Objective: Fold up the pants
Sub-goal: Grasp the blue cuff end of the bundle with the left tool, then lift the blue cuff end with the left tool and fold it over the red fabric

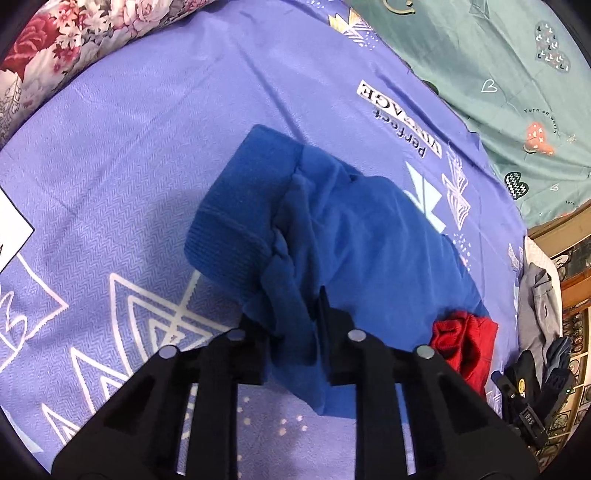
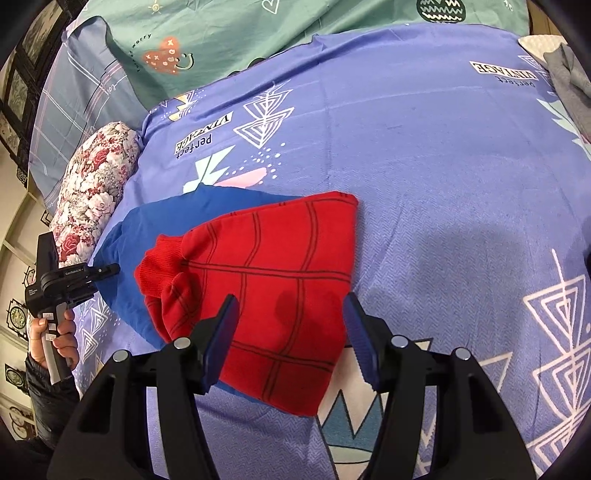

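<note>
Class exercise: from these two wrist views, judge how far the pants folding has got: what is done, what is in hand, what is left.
Done: little; the pants lie bunched on the bedsheet. In hand: the left gripper pinches the blue leg near its ribbed cuff. Left: the right gripper hangs open over the red leg, ungripped; flattening and folding remain.

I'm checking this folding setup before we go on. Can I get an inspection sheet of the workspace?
Surface: purple bedsheet with white triangle prints, lightly creased.
Job's things: blue leg and red leg of the pants, lying flat; red overlaps blue.
Clutter: grey garment at the bed edge.
Grippers: left hand-held gripper shut on a bunch of blue fabric; right hand-held gripper open over the red leg, pads apart from it.
Cables: nothing seen.
Surroundings: floral pillow, green sheet, a hand on the left handle.
</note>
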The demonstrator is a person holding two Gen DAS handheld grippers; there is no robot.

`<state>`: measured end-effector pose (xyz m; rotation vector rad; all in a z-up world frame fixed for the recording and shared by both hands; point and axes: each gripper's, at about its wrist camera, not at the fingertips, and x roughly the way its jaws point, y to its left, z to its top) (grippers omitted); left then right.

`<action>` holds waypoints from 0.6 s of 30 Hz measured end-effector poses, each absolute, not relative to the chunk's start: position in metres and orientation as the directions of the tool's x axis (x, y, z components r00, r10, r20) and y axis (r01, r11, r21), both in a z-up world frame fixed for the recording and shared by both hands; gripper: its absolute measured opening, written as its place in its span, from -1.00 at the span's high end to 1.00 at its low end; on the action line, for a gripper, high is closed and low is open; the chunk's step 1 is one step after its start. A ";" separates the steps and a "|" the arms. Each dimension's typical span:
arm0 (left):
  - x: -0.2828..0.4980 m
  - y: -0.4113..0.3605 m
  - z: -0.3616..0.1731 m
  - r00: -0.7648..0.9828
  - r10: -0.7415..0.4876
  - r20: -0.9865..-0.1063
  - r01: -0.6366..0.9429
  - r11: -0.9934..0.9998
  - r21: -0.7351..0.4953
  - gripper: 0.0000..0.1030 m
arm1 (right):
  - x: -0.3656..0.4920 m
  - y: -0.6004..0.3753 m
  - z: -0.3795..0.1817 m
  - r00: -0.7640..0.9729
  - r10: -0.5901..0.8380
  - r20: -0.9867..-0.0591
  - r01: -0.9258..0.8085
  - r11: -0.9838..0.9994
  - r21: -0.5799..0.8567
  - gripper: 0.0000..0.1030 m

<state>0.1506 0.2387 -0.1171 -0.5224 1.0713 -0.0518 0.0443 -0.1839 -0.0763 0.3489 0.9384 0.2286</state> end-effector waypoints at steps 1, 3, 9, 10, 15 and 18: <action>0.149 0.238 -0.113 0.497 -0.289 -0.818 -0.202 0.878 -0.434 0.72 | 0.043 -0.185 -0.076 0.575 0.342 -0.743 -0.041 0.919 0.391 -0.15; 0.145 0.235 -0.105 0.511 -0.287 -0.810 -0.186 0.883 -0.430 0.74 | 0.041 -0.187 -0.075 0.581 0.343 -0.738 -0.042 0.918 0.394 -0.15; 0.125 0.206 -0.052 0.589 -0.305 -0.748 -0.054 0.909 -0.414 0.78 | 0.034 -0.193 -0.072 0.597 0.346 -0.724 -0.041 0.914 0.403 -0.15; 0.124 0.201 -0.046 0.596 -0.308 -0.742 -0.037 0.912 -0.409 0.79 | 0.033 -0.194 -0.072 0.599 0.348 -0.721 -0.042 0.913 0.405 -0.15; 0.111 0.159 -0.009 0.636 -0.320 -0.702 0.098 0.936 -0.338 0.80 | 0.025 -0.199 -0.070 0.611 0.357 -0.707 -0.048 0.908 0.417 -0.15; 0.106 0.125 0.004 0.642 -0.332 -0.691 0.180 0.941 -0.285 0.80 | 0.021 -0.207 -0.068 0.621 0.361 -0.695 -0.048 0.903 0.427 -0.15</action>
